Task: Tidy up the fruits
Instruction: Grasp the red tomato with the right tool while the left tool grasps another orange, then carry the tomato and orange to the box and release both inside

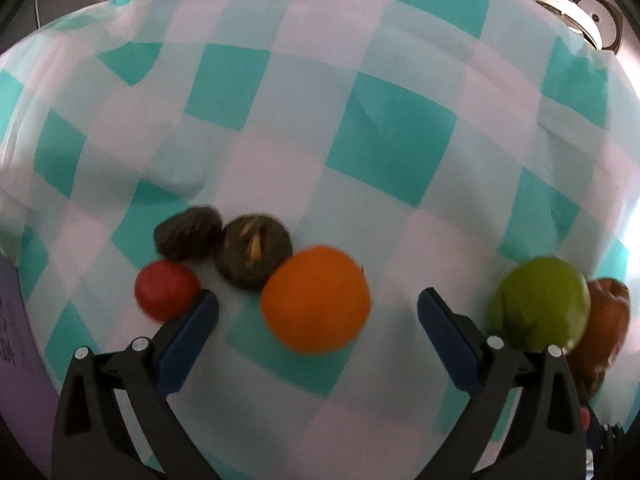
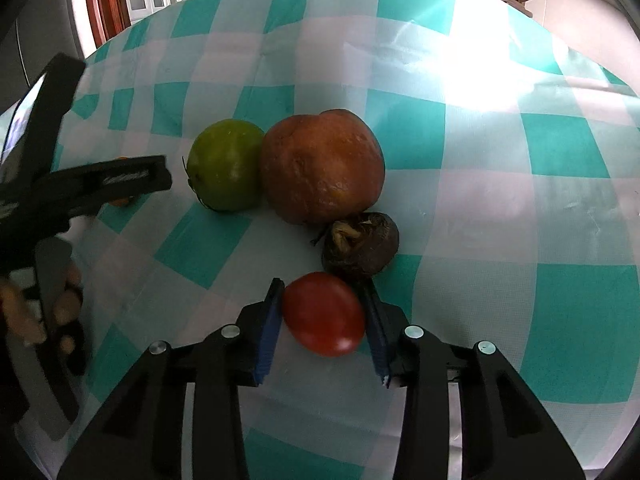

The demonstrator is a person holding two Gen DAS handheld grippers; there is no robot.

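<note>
**A:** What is seen from the left wrist, going left to right?

**B:** A tabletop (image 1: 400, 60) covered in a teal-and-white checked cloth (image 1: 392, 148) is shown. At the left, a small red fruit (image 1: 166, 290) is seen just beside the left finger (image 1: 188, 340) of the left gripper (image 1: 318, 308). Behind it, two dark wrinkled fruits (image 1: 252, 256) lie touching each other. An orange fruit (image 1: 316, 300) is found between the jaws, which are spread wide – no pad is pressed on it. Farther right, a green fruit (image 1: 540, 304) is seen, with a brownish fruit (image 1: 608, 320) touching it at the frame's edge.

**A:** And from the right wrist?

**B:** At the far left, the other gripper (image 2: 120, 178) is seen, held in a person's hand (image 2: 36, 308). The green fruit (image 2: 226, 164) and a large brownish-orange fruit (image 2: 322, 166) are shown touching, well behind the right gripper (image 2: 322, 320). A dark wrinkled fruit (image 2: 360, 246) lies just ahead of the right-hand finger. A red tomato-like fruit (image 2: 324, 314) is pinched between the blue pads (image 2: 268, 328) – the jaws are pressed against both its sides.
</note>
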